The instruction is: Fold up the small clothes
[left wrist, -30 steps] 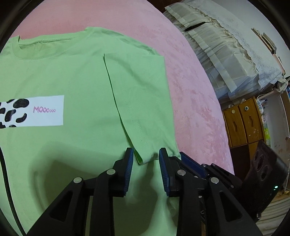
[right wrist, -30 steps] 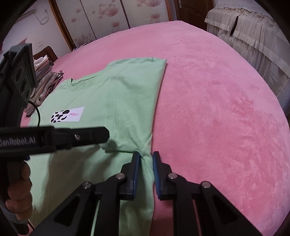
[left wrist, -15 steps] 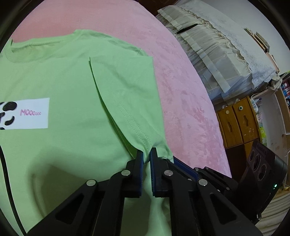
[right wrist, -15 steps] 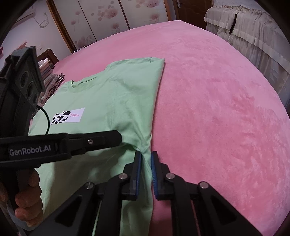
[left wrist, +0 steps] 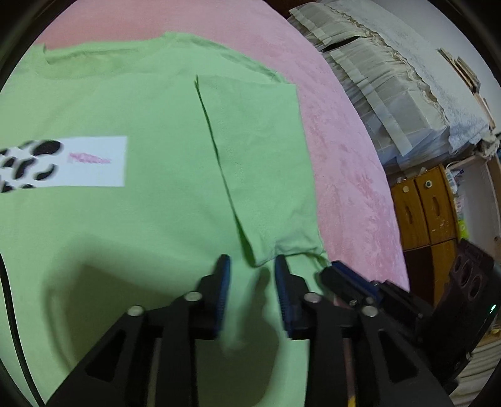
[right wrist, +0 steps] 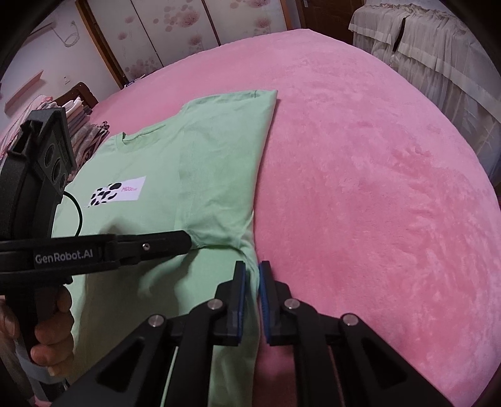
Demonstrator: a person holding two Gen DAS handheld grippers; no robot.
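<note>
- My left gripper (left wrist: 252,266) is opening its fingers; the folded sleeve (left wrist: 263,175) tip lies between them, unpinched.
- My right gripper (right wrist: 252,275) has its fingers clamped on the green T-shirt (right wrist: 175,175) side edge.
- The shirt lies flat on the pink bed (right wrist: 360,175).
- Beyond it, stacked clothes (right wrist: 84,125).

Pink bedspread (right wrist: 375,188); floral wardrobe doors (right wrist: 175,28); wooden cabinet (left wrist: 422,209).

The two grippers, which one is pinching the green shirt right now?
The right gripper: its blue pads are closed on the green shirt's side edge. The left gripper is opening, its pads apart on either side of the folded sleeve's tip.
</note>
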